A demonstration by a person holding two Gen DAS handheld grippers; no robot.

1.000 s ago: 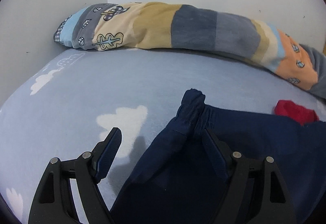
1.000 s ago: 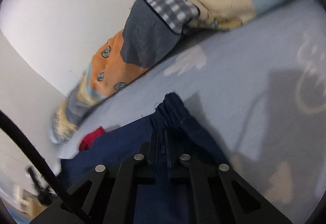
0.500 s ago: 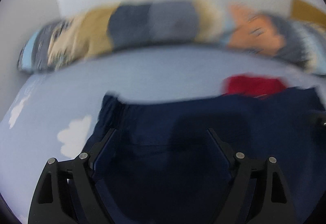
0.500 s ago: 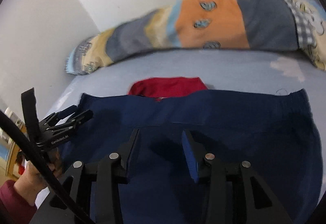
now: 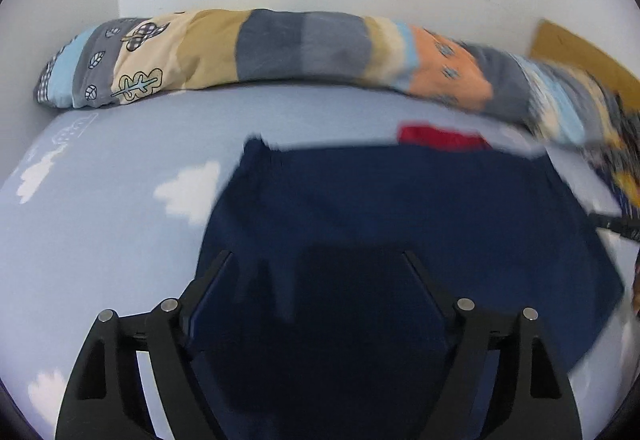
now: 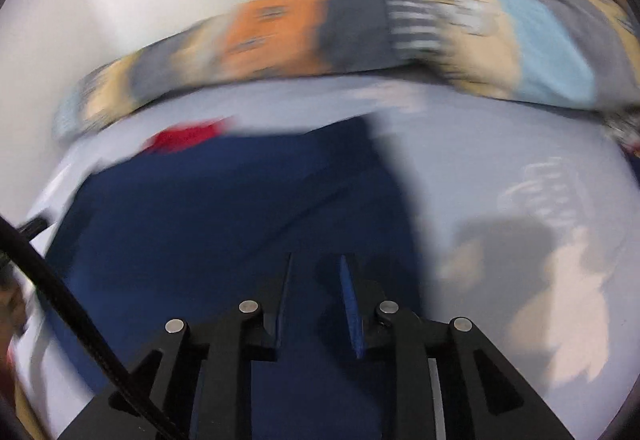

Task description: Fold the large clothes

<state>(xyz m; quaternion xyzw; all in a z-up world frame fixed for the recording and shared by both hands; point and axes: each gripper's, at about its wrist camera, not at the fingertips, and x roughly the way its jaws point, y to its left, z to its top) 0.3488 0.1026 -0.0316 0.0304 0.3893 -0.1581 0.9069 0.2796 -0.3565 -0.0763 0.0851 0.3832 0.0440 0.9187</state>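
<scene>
A navy blue garment (image 5: pixel 400 224) lies spread flat on the light blue bed sheet (image 5: pixel 112 224); it also shows in the right wrist view (image 6: pixel 224 216), blurred. My left gripper (image 5: pixel 318 260) is wide open and empty, hovering over the garment's near part. My right gripper (image 6: pixel 316 260) is open with a narrower gap, empty, above the garment near its right edge. The other gripper's tip (image 5: pixel 612 222) pokes in at the far right of the left wrist view.
A long patchwork bolster (image 5: pixel 280 48) lies along the white wall at the back; it also shows in the right wrist view (image 6: pixel 360 28). A red cloth (image 5: pixel 440 138) sits just beyond the garment's far edge. A brown board (image 5: pixel 580 52) leans at the back right.
A second ago my right gripper was shut on a bunched corner of the garment; it has let go and opened. The garment now lies flat. Both grippers have pulled back, the right swinging fast.
</scene>
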